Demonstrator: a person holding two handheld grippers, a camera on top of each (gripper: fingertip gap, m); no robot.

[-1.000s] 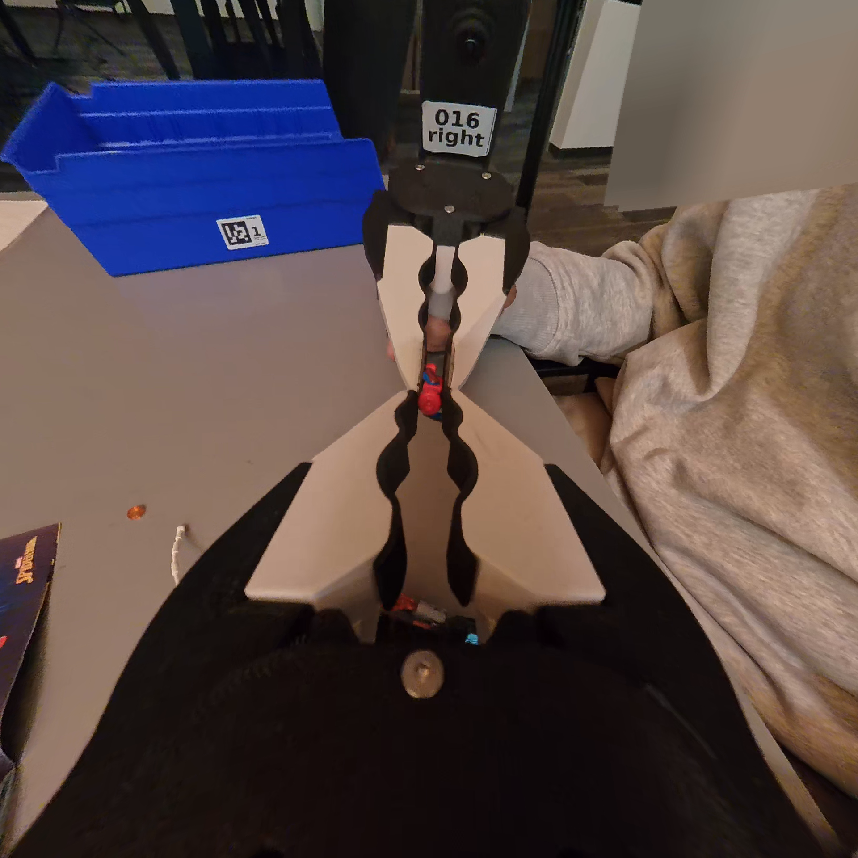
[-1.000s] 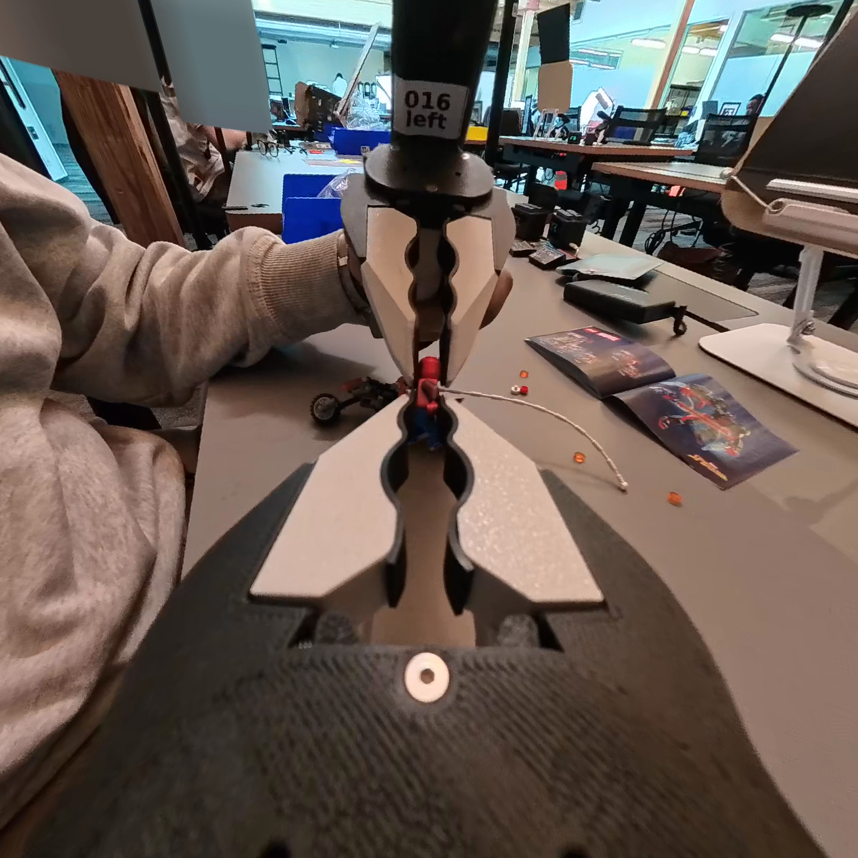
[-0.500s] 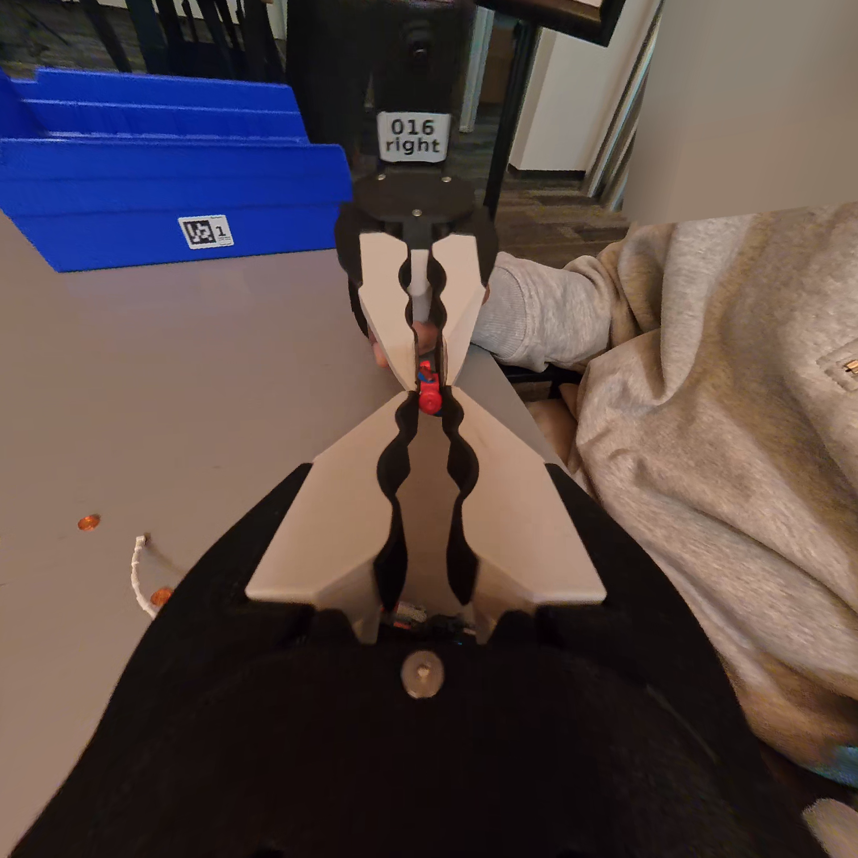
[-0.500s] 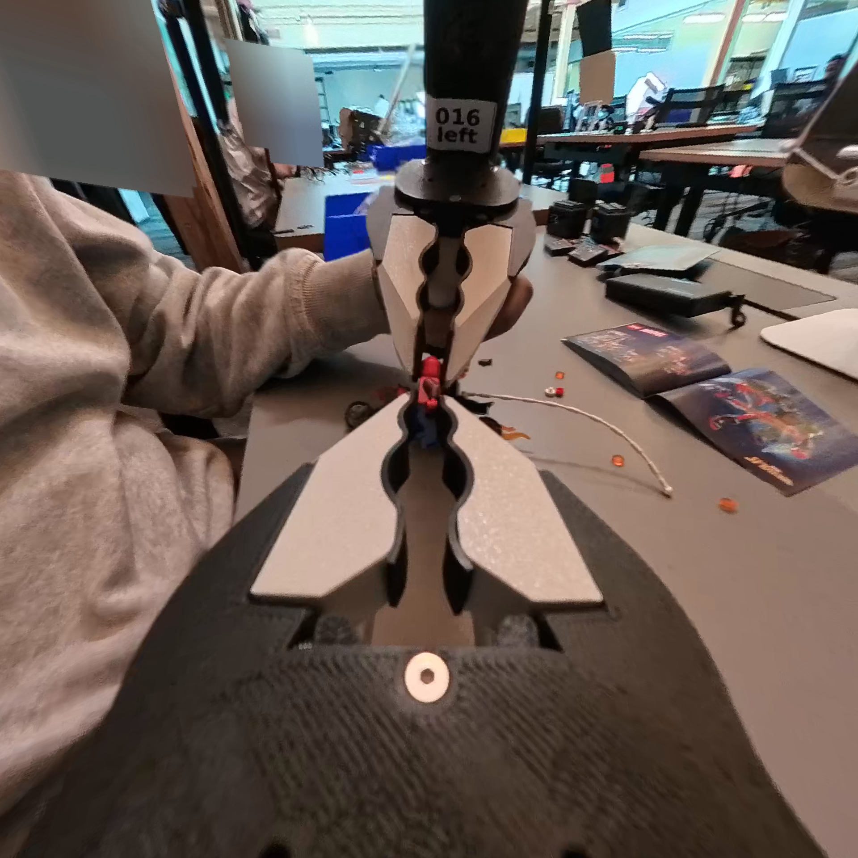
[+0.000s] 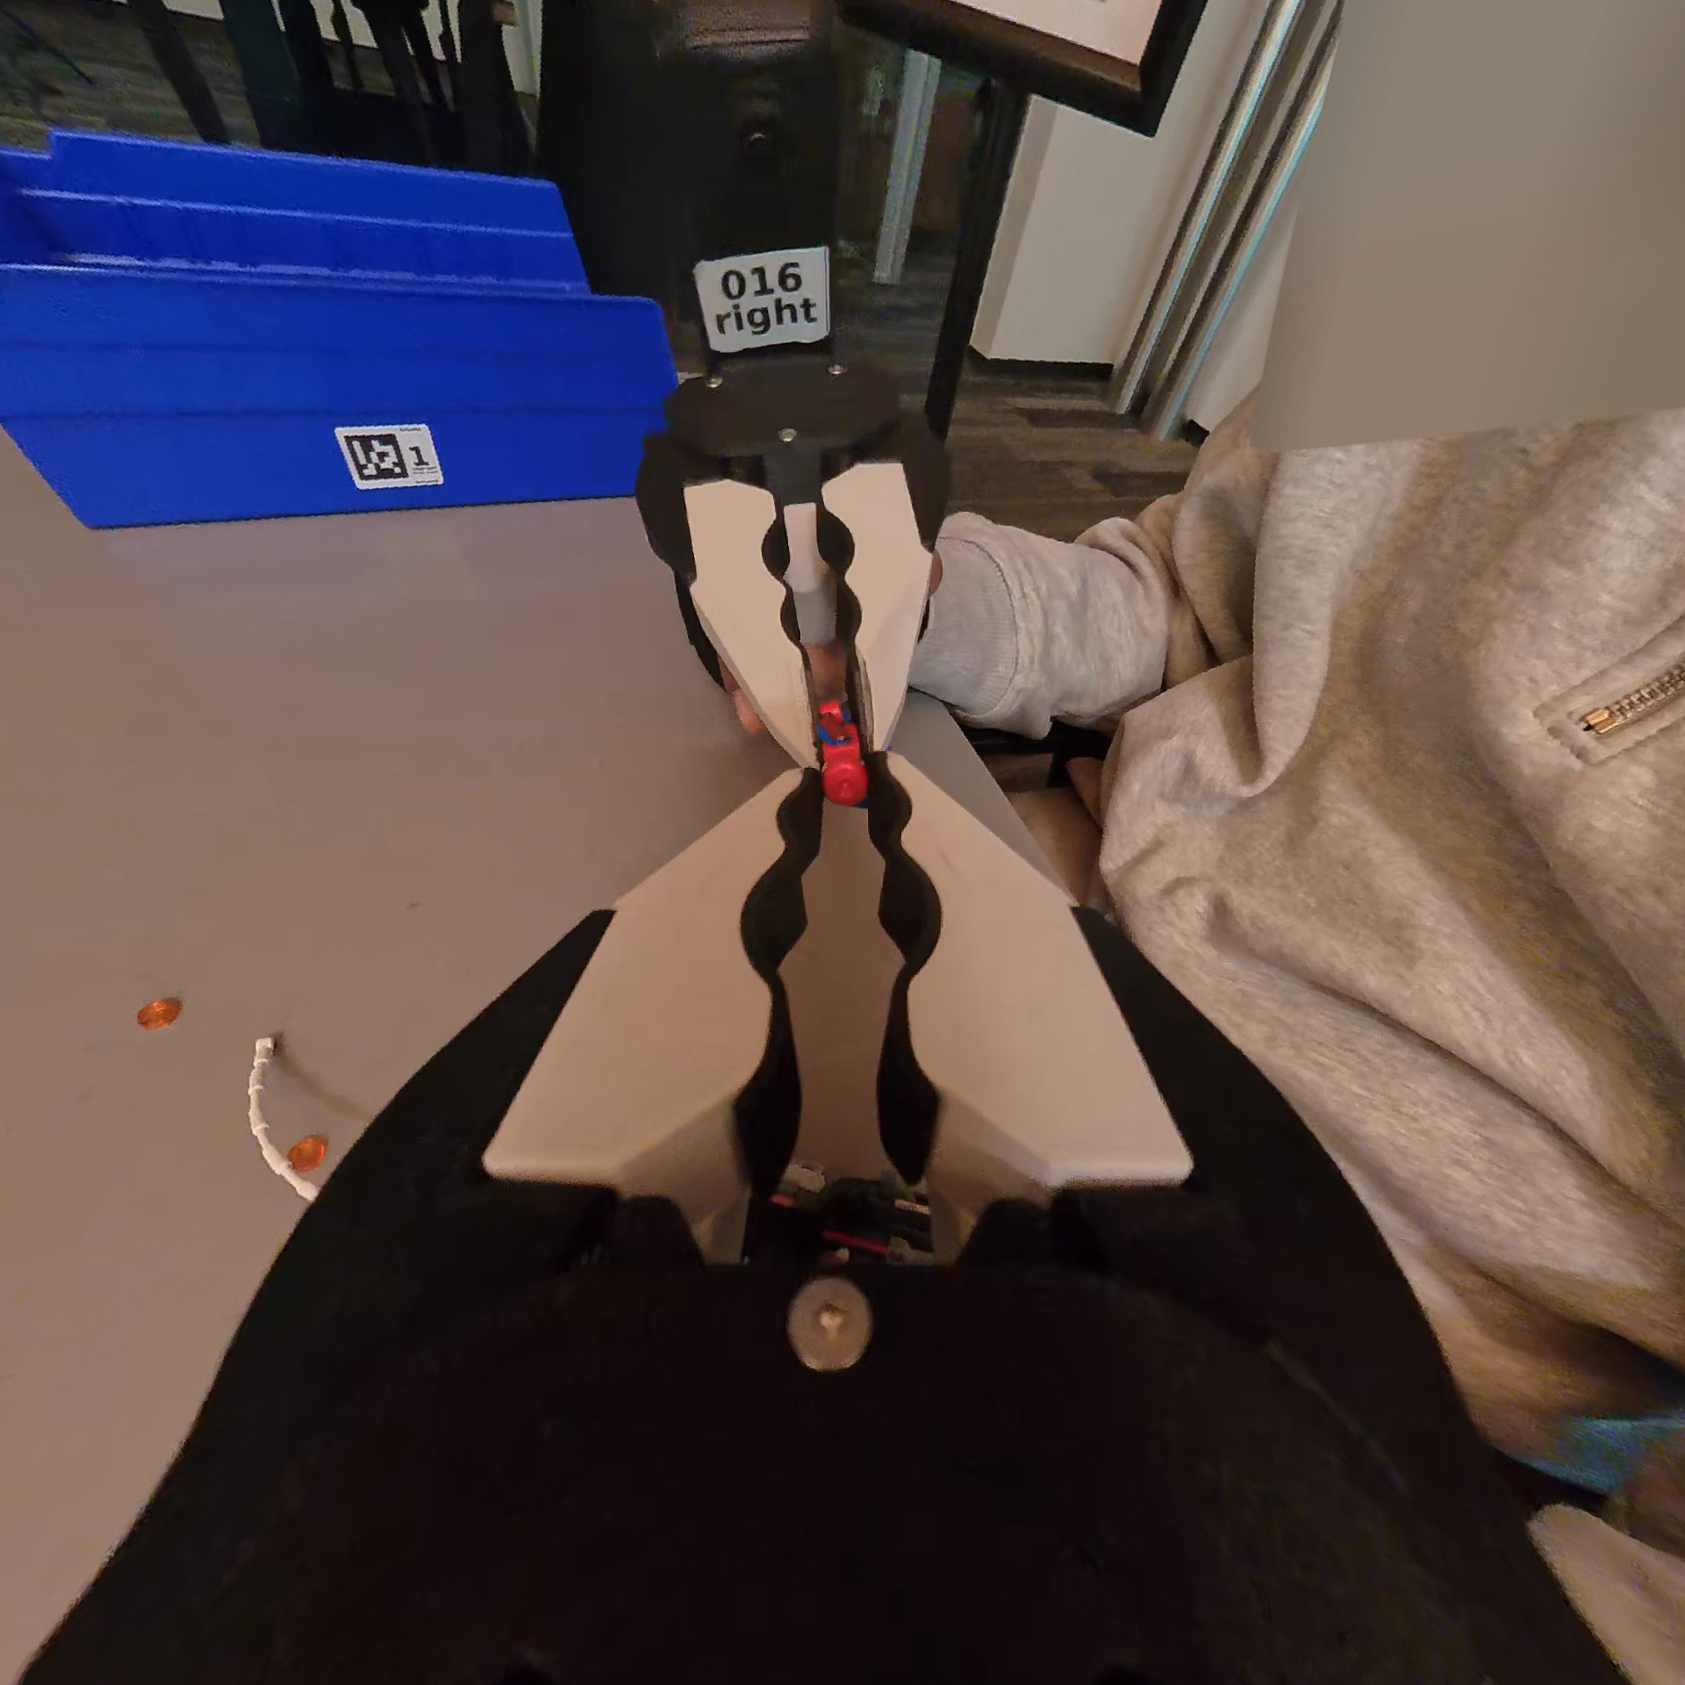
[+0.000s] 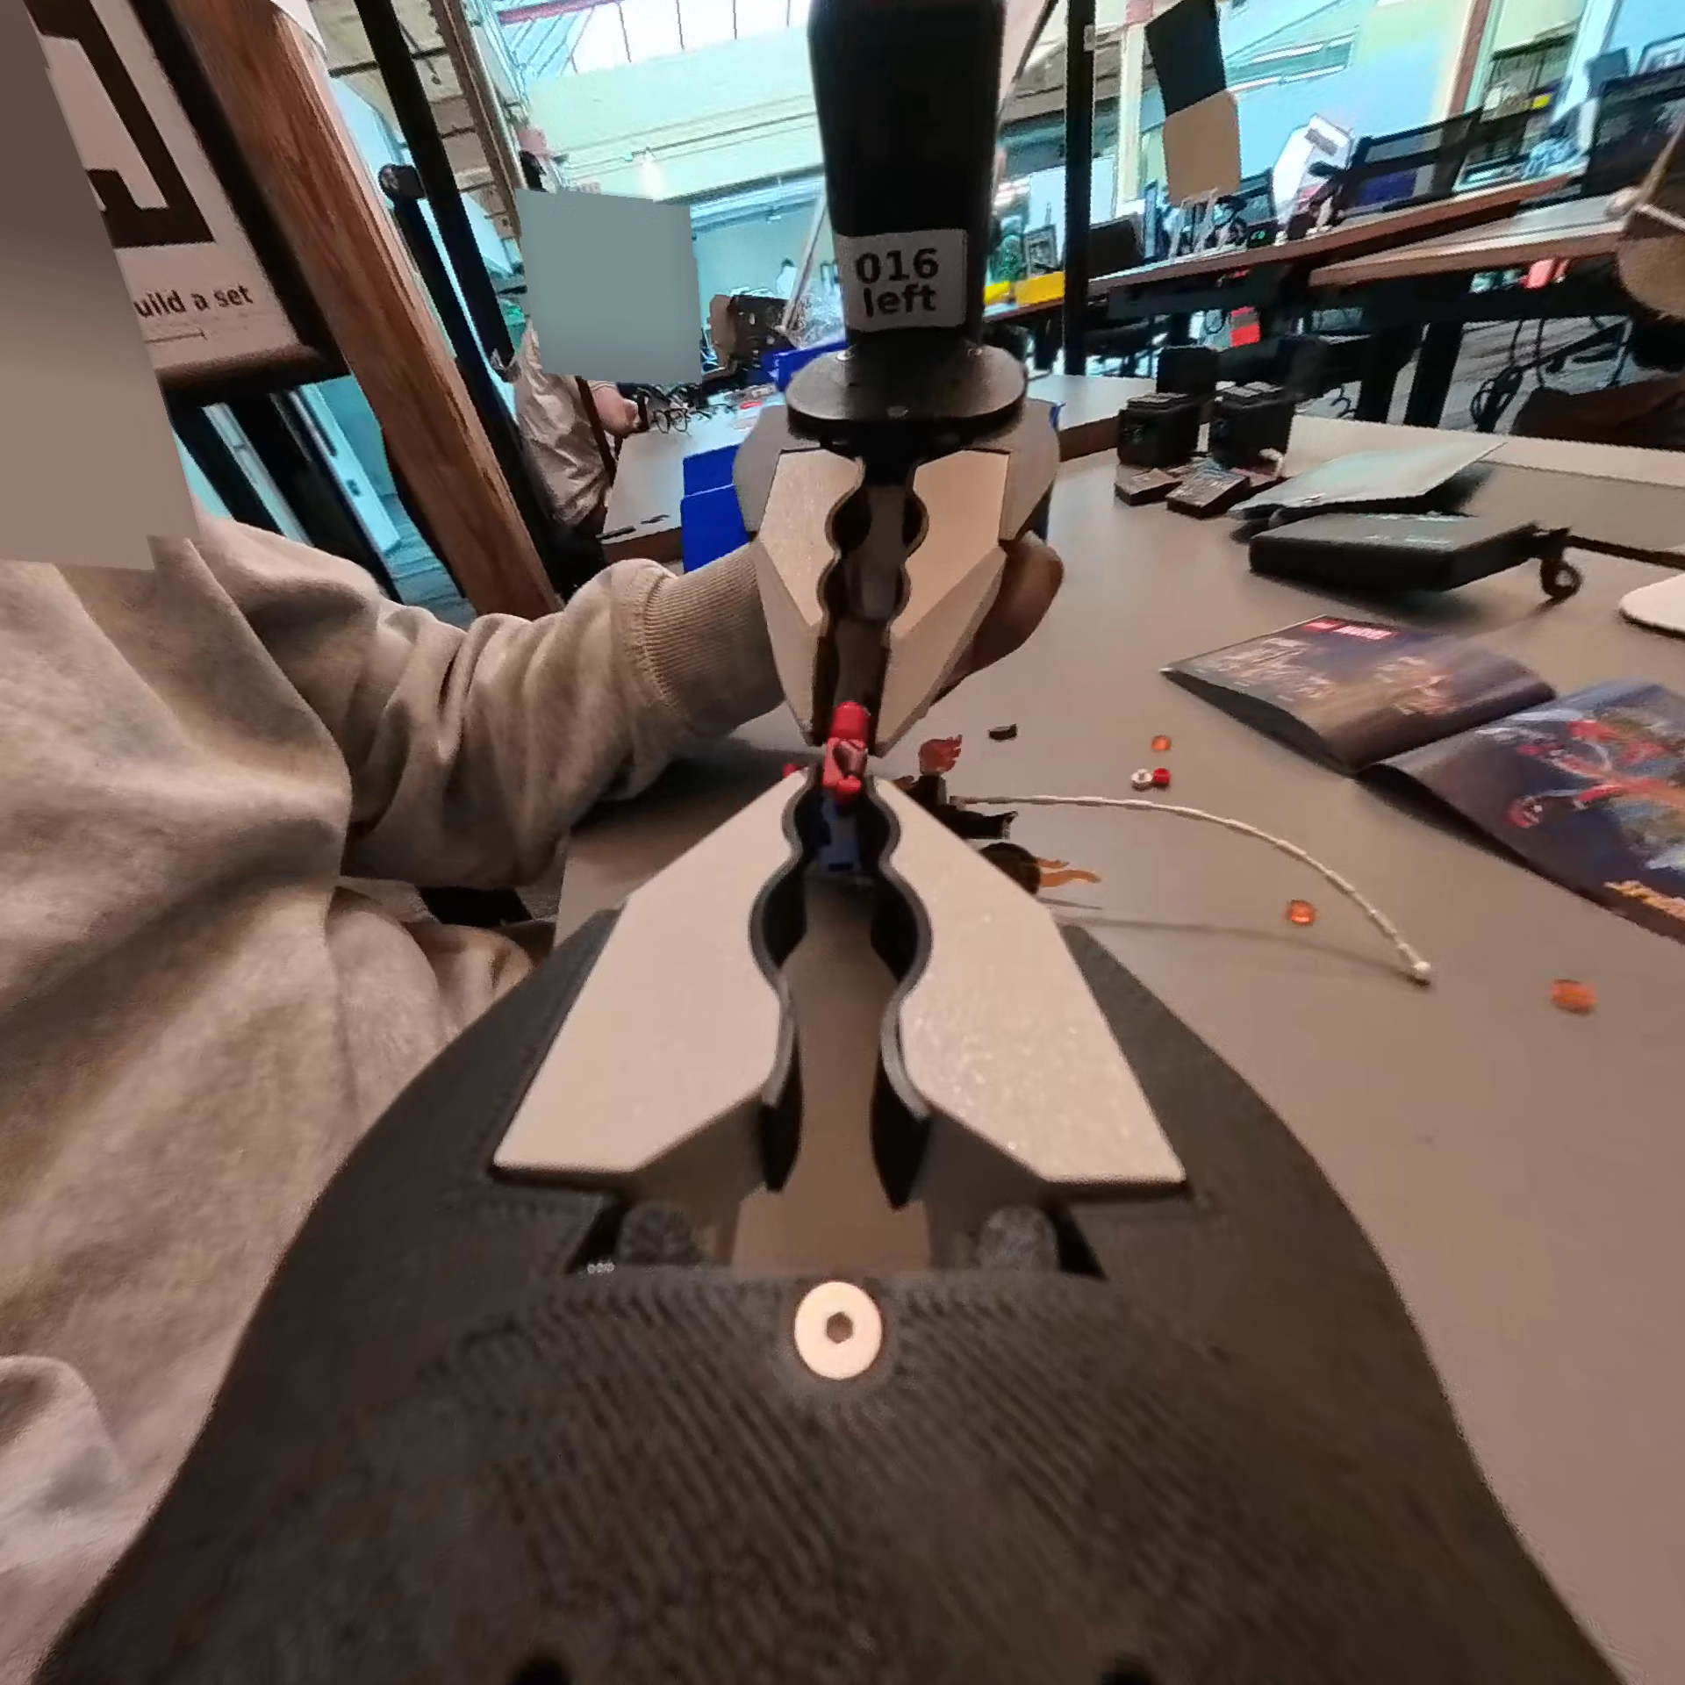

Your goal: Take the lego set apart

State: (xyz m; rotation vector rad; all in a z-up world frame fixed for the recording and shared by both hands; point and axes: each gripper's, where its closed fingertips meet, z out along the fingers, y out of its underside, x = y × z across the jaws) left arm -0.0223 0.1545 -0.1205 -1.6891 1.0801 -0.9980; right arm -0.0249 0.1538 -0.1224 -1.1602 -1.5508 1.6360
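Left tongs: the left tongs (image 5: 843, 780) are pinched tip-on onto the red head end of a small red-and-blue minifigure (image 5: 841, 764), with only a narrow gap between the tips.
Right tongs: the right tongs (image 6: 839, 802) are pressed together on the blue lower part of the same minifigure (image 6: 843, 775), meeting the other pair tip to tip.
Minifigure: held in the air between both tongs, above the near edge of the table (image 6: 1368, 1140).
Loose parts: a white string (image 6: 1258, 834) lies curved on the table beside small orange studs (image 6: 1299, 910); dark pieces with flame parts (image 6: 1003, 848) sit just behind the right tongs.
Booklet: an open instruction booklet (image 6: 1459, 729) lies toward the table's right edge.
Bin: a blue bin (image 5: 301, 365) with a white marker tag stands at the far edge of the table in the left wrist view.
Person: grey sweatshirt sleeves (image 5: 1368, 821) reach in to both handles.
Room: other tables, dark cases and a wooden post stand behind.
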